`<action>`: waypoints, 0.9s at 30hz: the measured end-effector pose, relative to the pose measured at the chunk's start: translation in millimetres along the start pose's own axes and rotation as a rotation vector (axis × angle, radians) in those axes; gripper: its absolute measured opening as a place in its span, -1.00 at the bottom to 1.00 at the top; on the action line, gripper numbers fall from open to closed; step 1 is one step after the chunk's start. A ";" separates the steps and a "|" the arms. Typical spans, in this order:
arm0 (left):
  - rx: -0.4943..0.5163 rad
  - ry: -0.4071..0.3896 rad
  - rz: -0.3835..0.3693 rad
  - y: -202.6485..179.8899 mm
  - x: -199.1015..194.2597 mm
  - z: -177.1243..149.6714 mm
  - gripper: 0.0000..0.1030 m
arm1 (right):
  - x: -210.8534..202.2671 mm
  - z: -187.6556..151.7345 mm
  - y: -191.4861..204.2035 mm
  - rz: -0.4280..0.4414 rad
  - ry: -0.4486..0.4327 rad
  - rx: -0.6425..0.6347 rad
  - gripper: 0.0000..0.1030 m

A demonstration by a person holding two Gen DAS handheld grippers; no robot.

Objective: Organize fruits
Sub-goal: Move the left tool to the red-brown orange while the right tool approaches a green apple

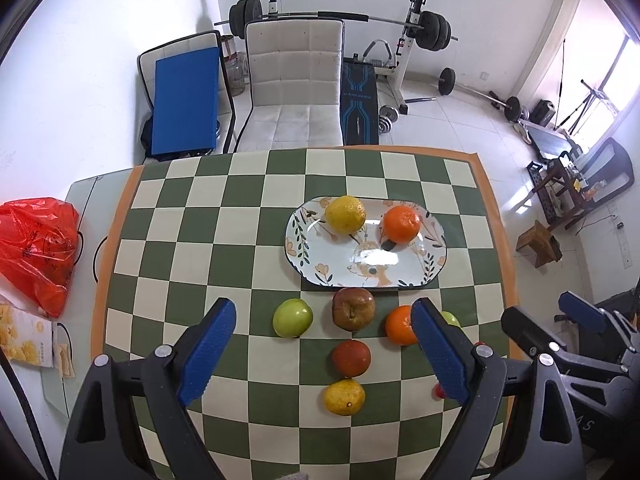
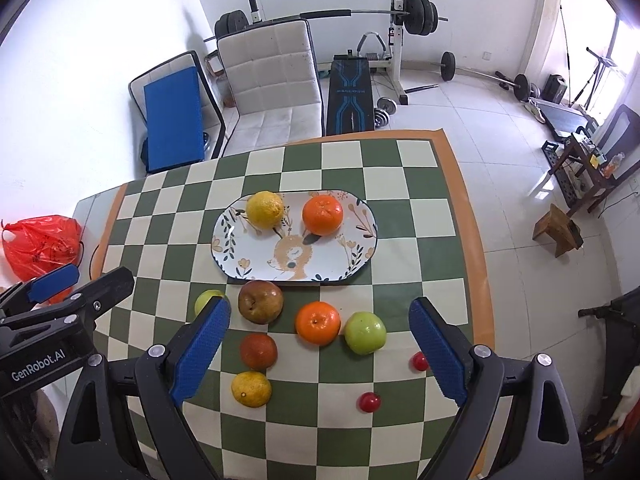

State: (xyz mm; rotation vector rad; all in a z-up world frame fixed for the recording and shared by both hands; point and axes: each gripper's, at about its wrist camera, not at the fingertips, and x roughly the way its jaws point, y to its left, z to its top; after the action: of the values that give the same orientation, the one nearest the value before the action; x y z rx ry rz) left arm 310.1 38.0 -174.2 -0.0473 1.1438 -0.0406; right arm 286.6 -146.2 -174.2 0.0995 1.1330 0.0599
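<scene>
Both claws, left (image 1: 322, 344) and right (image 2: 320, 344), gape empty; plate (image 2: 360, 236) holds seemingly citrus fruits.

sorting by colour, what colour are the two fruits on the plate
One yellow fruit, one orange fruit; clearest in the right wrist view.

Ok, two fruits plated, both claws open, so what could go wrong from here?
1. The brown apple sits against the plate rim, so grabbing it may nudge the plate.
2. The orange and green apple nearly touch; a finger could knock one rolling.
3. The small red fruits near the mat edge could roll off.
</scene>
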 end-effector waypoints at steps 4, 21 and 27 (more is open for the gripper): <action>0.004 0.025 0.002 -2.3 13.4 -1.9 0.89 | 5.3 -6.2 -8.2 0.046 -0.010 0.014 0.87; 0.018 0.477 0.015 -17.5 192.9 -67.2 0.99 | 209.3 -53.8 -100.0 0.086 0.391 0.173 0.35; 0.058 0.536 -0.019 -27.2 220.1 -80.0 0.97 | 236.9 -61.8 -103.5 0.166 0.418 0.195 0.19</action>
State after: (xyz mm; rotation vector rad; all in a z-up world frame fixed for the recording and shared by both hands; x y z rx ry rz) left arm 328.1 -2.9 -405.7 0.0056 1.6770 -0.1076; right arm 330.5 -222.8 -424.9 0.3686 1.5450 0.1222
